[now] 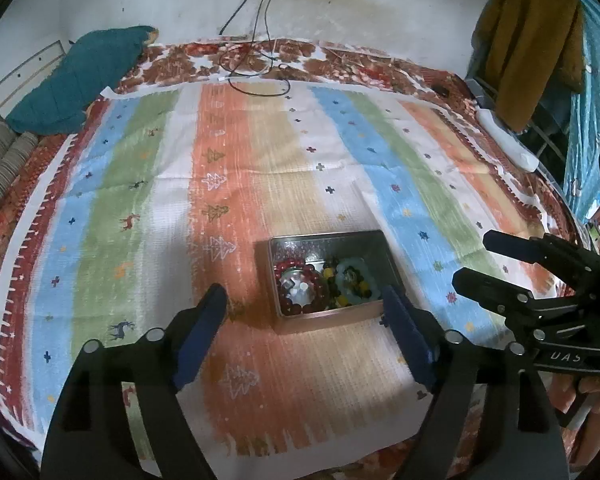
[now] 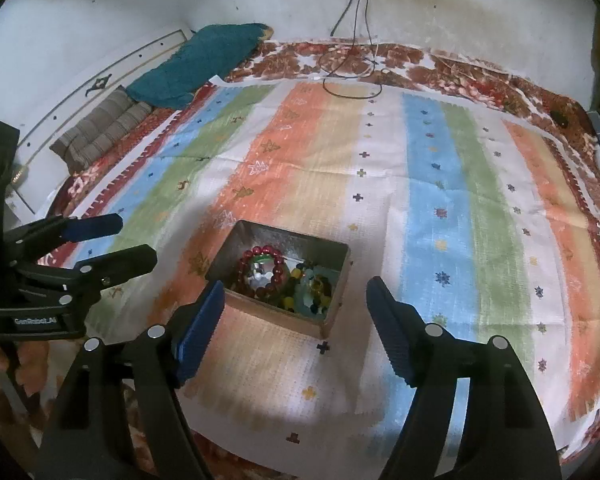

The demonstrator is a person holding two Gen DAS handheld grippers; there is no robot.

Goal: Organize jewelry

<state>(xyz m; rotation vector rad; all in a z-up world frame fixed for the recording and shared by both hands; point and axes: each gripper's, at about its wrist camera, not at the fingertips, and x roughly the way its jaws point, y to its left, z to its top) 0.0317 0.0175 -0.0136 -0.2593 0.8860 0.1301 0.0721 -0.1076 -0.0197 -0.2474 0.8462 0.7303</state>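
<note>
Nearest the left wrist camera, the left gripper (image 1: 304, 316), black-armed with blue ribbed pads, stands wide with nothing between its fingers; its right pad (image 1: 406, 340) reaches close to the near right corner of the open rectangular metal tin (image 1: 328, 318), though contact cannot be told. The tin sits on a striped cloth (image 1: 260, 168) of orange, tan, blue, green and white bands printed with small trees, deer and crosses. Inside the tin lie a dark red beaded bracelet (image 1: 300, 288) on the left, a pale green ring-shaped bangle (image 1: 354, 282) on the right, and mixed yellow and dark beads (image 1: 334, 284) between them.

From the right wrist camera, the right gripper (image 2: 296, 312) is likewise spread wide and empty, its left pad (image 2: 202, 332) just beside the tin's near left corner. A folded teal blanket (image 2: 204, 64) lies at the far left edge, and black cables (image 2: 356, 20) hang down the white wall.
</note>
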